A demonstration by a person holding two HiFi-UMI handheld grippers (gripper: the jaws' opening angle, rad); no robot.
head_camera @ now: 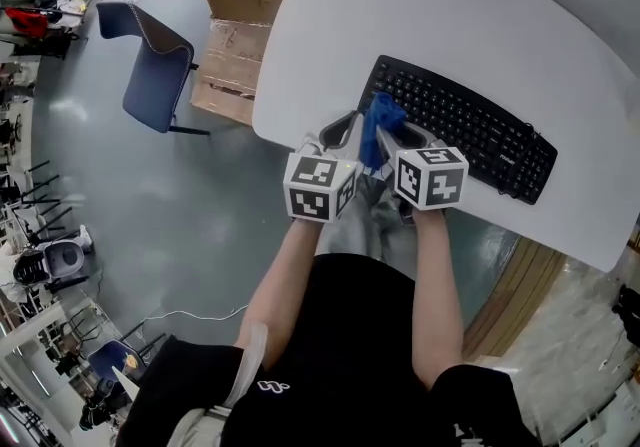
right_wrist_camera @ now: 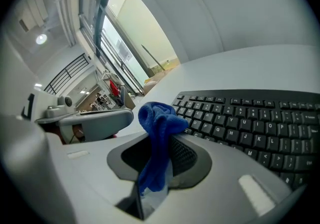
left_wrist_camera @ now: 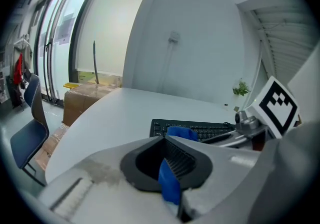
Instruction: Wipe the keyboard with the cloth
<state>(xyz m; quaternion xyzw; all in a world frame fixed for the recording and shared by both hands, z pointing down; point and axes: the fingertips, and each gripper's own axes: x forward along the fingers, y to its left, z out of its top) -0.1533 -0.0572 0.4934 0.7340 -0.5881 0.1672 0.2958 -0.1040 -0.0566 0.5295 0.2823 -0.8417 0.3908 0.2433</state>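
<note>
Cloth (head_camera: 383, 123), blue and bunched, sits over the left end of the keyboard (head_camera: 470, 130). The left gripper (left_wrist_camera: 169, 165) and right gripper (right_wrist_camera: 157, 158) both have their fingers clamped on it, probably to spread it for wiping.

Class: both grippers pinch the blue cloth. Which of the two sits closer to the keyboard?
The right gripper: it reaches the near edge of the keyboard, while the left gripper is out past the keyboard's end. Each is shut on the cloth.
</note>
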